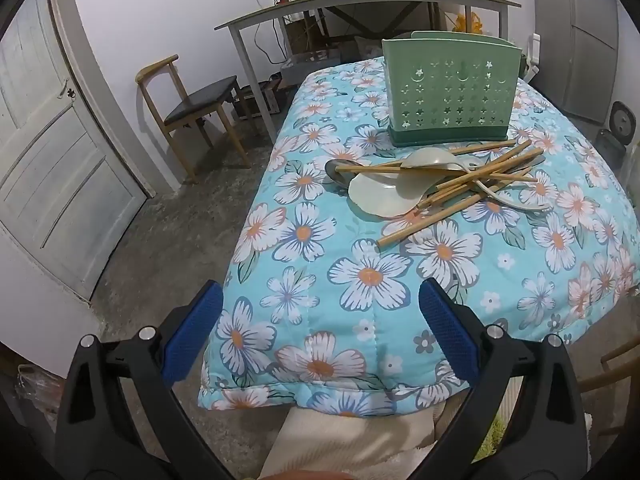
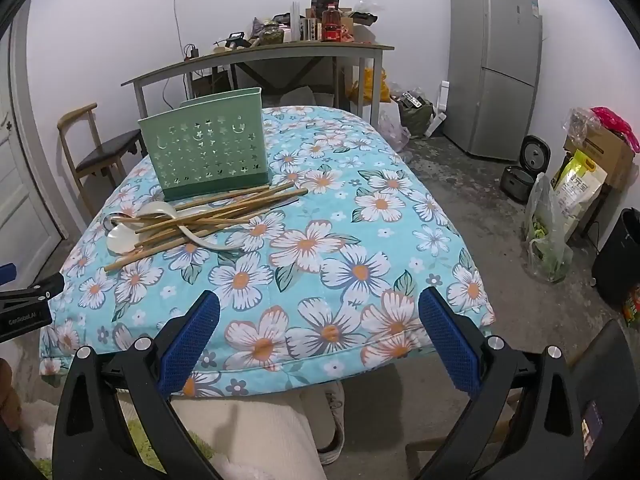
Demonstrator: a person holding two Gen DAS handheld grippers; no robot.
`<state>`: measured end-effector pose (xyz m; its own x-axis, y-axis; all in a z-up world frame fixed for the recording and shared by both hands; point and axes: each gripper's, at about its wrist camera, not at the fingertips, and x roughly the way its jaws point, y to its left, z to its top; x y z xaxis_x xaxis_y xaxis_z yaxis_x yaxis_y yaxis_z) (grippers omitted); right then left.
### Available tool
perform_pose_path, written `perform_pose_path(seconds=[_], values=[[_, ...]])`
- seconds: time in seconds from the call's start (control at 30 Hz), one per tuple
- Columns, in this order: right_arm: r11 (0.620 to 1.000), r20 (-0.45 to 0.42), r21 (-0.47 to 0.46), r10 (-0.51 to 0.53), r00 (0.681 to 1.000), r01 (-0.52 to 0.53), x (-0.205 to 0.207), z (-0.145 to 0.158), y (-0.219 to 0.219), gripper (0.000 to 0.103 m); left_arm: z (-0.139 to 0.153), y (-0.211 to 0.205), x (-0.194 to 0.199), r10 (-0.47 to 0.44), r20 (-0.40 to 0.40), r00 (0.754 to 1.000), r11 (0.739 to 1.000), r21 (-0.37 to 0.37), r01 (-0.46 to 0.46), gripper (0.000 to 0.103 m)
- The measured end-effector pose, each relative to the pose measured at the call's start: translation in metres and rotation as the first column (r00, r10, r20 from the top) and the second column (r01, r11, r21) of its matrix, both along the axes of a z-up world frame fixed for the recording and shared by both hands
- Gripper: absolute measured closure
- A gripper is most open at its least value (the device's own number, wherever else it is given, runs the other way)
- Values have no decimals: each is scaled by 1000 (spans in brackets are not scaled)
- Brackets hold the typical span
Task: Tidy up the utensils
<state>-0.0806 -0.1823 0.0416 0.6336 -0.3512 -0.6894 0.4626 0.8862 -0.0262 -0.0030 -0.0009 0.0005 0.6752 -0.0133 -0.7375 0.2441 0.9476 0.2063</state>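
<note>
On table under flowered blue quilted cover: heap of utensils, bamboo chopsticks crossed over pale spoons, one metal spoon poking out at left end of heap. Just behind heap, nearly touching it: green perforated caddy, upright, open at top, apparently empty from what shows, though inside mostly hidden. Likely dumped loose in front of caddy so that each piece can be lifted out and dropped in, sorted by kind; compartments not visible enough to count. Left tongs wide apart, nothing between blue pads, hovering over near edge of table, tilted downward toward heap. Right tongs likewise wide apart and empty, over same near edge, further toward right side. Heap well ahead of both: up and to right in left wrist view, up and to left in right wrist view, so roughly between the two lines of sight, closer to left side of table. Caddy beyond heap in both views. Nothing sorted yet, judging by the pile; task at its start. Tangled sticks probably prone to rolling or dragging neighbours when one is pulled. Background: second desk with clutter, chair, fridge.
</note>
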Motion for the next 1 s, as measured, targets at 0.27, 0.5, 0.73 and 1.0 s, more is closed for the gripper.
perform_pose_path(seconds=[0.27,0.5,0.73,1.0], values=[[1000,-1,-2,1,1000,-1,0,0,0,6,0,-1,0,-1,1,1000,1000,0,1,8],[1000,-2,-9,7,1000,-7,0,0,2,6,0,-1,0,-1,1,1000,1000,-1,1,8],[1000,-3,-9,8,1000,-8,1,0,2,6,0,-1,0,-2,0,1000,1000,-2,2,8],[1000,-2,-7,10,1000,-10,1,1,3,6,3,-4,2,-4,-5,1000,1000,-2,4,8]])
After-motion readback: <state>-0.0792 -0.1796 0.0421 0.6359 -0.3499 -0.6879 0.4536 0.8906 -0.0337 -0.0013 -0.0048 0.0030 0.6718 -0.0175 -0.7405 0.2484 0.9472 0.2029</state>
